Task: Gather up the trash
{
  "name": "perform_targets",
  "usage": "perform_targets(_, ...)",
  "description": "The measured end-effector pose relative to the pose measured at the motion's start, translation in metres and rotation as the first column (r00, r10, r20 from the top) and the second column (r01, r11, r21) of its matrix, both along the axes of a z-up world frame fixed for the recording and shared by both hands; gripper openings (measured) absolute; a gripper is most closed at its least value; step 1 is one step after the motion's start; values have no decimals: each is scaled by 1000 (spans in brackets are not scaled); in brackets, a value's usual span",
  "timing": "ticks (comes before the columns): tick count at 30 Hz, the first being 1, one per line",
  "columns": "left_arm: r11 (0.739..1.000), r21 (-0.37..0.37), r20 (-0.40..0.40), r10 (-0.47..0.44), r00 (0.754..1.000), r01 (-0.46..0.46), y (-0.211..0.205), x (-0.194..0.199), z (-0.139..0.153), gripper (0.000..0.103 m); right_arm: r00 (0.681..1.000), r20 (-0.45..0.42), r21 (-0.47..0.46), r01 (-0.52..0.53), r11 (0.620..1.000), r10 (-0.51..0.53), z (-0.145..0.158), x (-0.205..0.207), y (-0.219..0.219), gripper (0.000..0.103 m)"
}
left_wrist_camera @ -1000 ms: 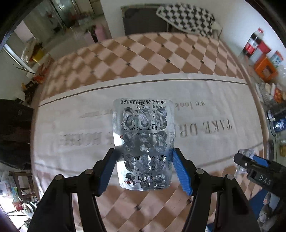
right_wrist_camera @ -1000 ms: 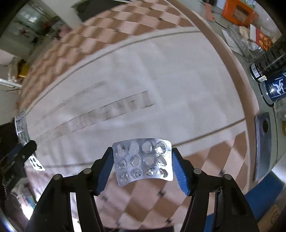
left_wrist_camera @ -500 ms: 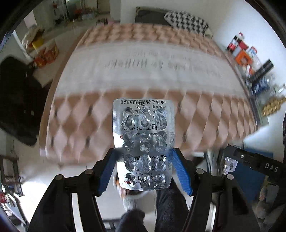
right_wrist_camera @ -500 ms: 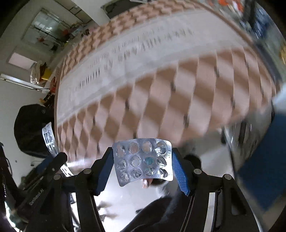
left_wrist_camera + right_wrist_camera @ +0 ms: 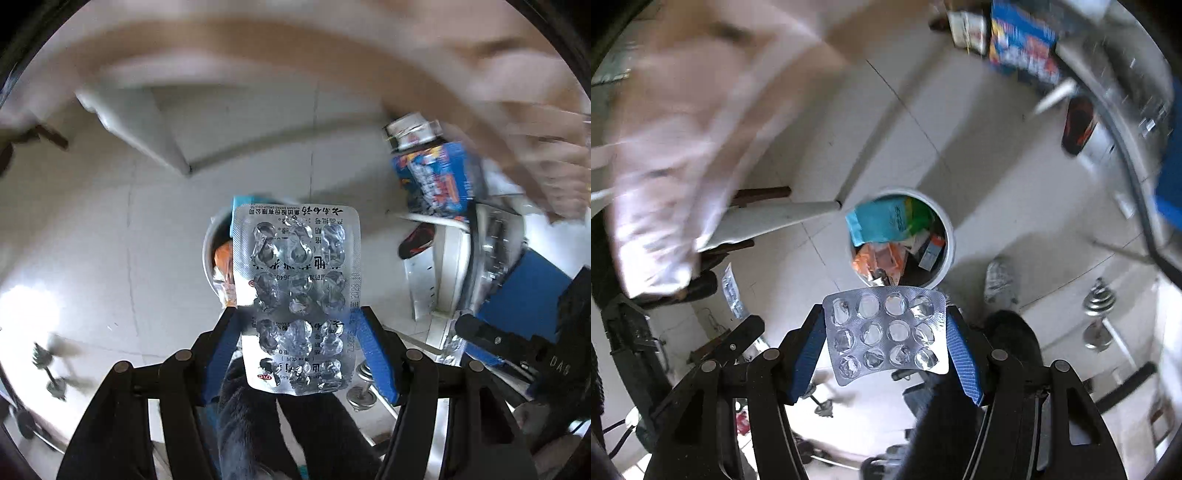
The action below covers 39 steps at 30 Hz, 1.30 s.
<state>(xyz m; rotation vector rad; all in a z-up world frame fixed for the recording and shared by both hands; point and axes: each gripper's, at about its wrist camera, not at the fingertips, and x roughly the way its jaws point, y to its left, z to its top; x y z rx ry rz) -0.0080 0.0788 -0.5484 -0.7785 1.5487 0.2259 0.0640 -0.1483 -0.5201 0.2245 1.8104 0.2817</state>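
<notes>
Left gripper [image 5: 299, 350] pinches a tall silver emptied blister pack with printed foil [image 5: 297, 295] by its two long edges, long axis running along the fingers, top end sticking out ahead. Right gripper [image 5: 886, 339] pinches a smaller, wider silver blister pack with twelve popped cells [image 5: 886, 332] by its short side edges, sheet bowed slightly. Key relation: round white trash bin on the tiled floor [image 5: 948, 236], holding teal and orange wrappers, lies below and just ahead of both claws. In the right view its mouth sits clear just above the pack; in the left view the bin [image 5: 207, 251] is mostly hidden behind the pack. Judgement: right hand looks better lined up for the drop.
</notes>
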Motion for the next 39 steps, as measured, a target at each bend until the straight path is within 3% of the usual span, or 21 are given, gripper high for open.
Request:
perform_targets(1, 999, -32, -10, 19, 1000, -20, 3, 3, -30, 62, 1000, -15, 6, 5, 1000, -5, -25, 2, 1, 66)
perform_targets(4, 997, -60, -42, 45, 998, -47, 7, 7, -83, 64, 999, -44, 17, 10, 1000, -9, -97, 7, 6, 67)
perform_targets(5, 995, -76, -42, 61, 997, -64, 8, 9, -102, 68, 999, -48, 10, 8, 1000, -8, -121, 8, 8, 68)
perform_targets(7, 992, -91, -48, 79, 996, -83, 12, 5, -126, 89, 998, -57, 17, 7, 1000, -6, -159, 10, 12, 71)
perform_targets(9, 990, -93, -65, 99, 993, -105, 11, -3, -153, 93, 998, -65, 19, -1, 1000, 2, -194, 10, 16, 73)
perform_targets(13, 990, -43, -99, 126, 987, -131, 12, -23, -163, 93, 997, -75, 73, -30, 997, 35, -231, 5, 27, 77)
perform_targets(15, 992, 20, -91, 129, 987, -128, 12, -33, -159, 93, 994, -73, 71, -73, 995, 78, -235, 3, 35, 101)
perform_targets(16, 990, 68, -89, 126, 988, -120, 13, -38, -153, 93, 994, -53, 66, -90, 994, 93, -233, 3, 38, 103)
perform_targets(19, 976, 203, -97, 101, 990, -80, 13, -52, -126, 94, 987, 11, 31, -163, 986, 163, -214, 0, 43, 103)
perform_targets(22, 965, 253, -86, 93, 992, -68, 8, -59, -104, 94, 965, 102, -54, -238, 970, 243, -176, -5, 45, 103)
perform_targets(28, 955, 286, -66, 105, 992, -82, -8, -79, -38, 93, 897, 208, -204, -350, 915, 389, -96, -23, 43, 103)
perform_targets(30, 952, 295, -61, 108, 992, -86, -15, -80, -21, 93, 882, 218, -212, -374, 903, 417, -66, -32, 42, 103)
perform_targets(33, 948, 307, -45, 101, 994, -82, -25, -83, 26, 93, 874, 218, -215, -392, 895, 435, -18, -42, 39, 103)
perform_targets(39, 954, 289, 17, 76, 997, -77, -40, -88, 134, 93, 859, 247, -164, -420, 893, 449, 111, -58, 28, 103)
